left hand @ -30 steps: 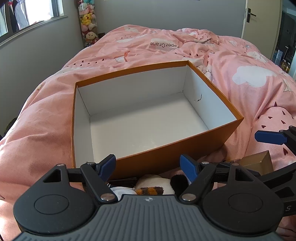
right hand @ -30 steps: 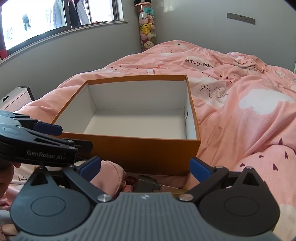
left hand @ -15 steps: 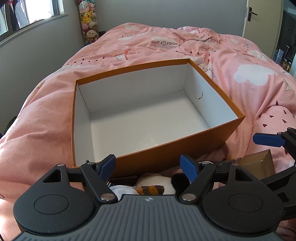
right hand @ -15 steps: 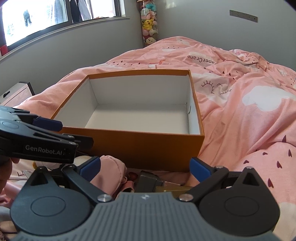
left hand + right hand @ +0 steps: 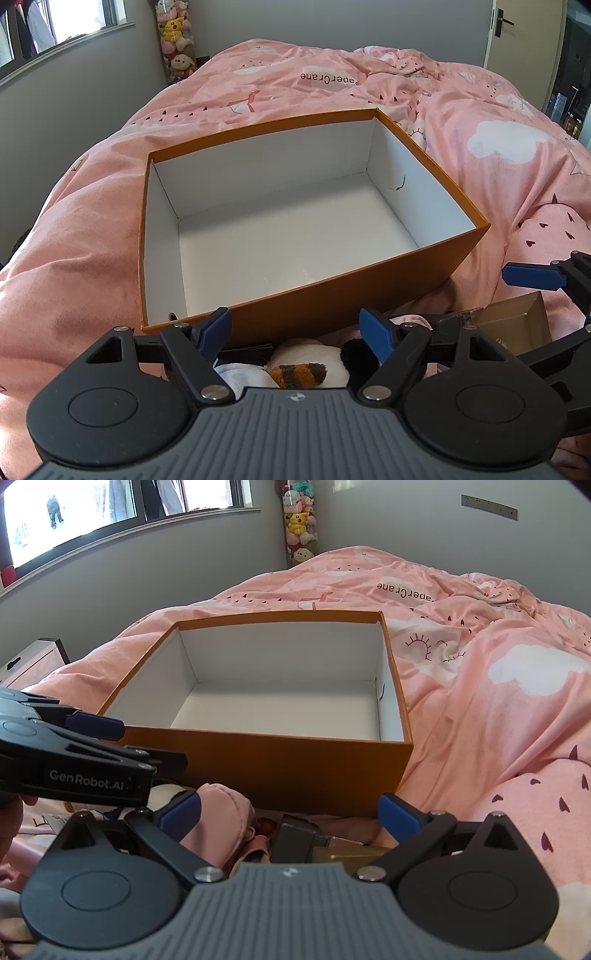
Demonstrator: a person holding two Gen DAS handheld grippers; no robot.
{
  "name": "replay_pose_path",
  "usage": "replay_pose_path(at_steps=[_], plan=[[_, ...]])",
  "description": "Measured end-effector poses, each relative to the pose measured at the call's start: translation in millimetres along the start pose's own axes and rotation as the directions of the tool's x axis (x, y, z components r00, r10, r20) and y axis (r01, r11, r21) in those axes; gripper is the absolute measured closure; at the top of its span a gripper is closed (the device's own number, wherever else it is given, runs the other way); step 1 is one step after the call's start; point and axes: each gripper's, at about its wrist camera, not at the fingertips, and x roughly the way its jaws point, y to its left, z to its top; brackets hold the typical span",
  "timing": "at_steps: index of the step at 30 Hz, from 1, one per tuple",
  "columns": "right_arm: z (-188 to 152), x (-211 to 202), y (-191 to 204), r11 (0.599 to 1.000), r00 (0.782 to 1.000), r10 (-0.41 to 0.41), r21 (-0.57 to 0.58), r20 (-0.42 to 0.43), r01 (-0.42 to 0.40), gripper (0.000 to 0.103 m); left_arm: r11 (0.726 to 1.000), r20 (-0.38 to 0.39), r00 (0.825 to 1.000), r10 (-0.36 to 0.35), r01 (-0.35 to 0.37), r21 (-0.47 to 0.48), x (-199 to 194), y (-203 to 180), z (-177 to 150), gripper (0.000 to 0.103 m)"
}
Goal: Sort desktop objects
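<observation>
Left gripper [image 5: 295,328] has its jaws apart, holding nothing, w/ a plush toy [image 5: 310,363] lying right below, betw. the tips. Right gripper [image 5: 290,812] is also spread and empty, over a pink pouch [image 5: 221,812] and a gold box [image 5: 351,853]. Orange box [image 5: 369,291] sits on the bed [image 5: 74,240], just beyond both; nothing inside. Left is nearer the toy, prob. drops straight down.

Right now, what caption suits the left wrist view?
Open left gripper poised over a plush toy beside an orange box on a pink duvet.
</observation>
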Motion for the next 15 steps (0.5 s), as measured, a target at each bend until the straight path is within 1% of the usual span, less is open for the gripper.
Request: replay_pose_path(at_steps=[15], plan=[[-0.5, 1.9, 2.0, 1.0, 1.0, -0.004, -0.004, -0.01, 0.004, 0.001, 1.0, -0.009, 1.0, -0.002, 0.002, -0.001, 1.4, 0.2, -0.4, 0.013]])
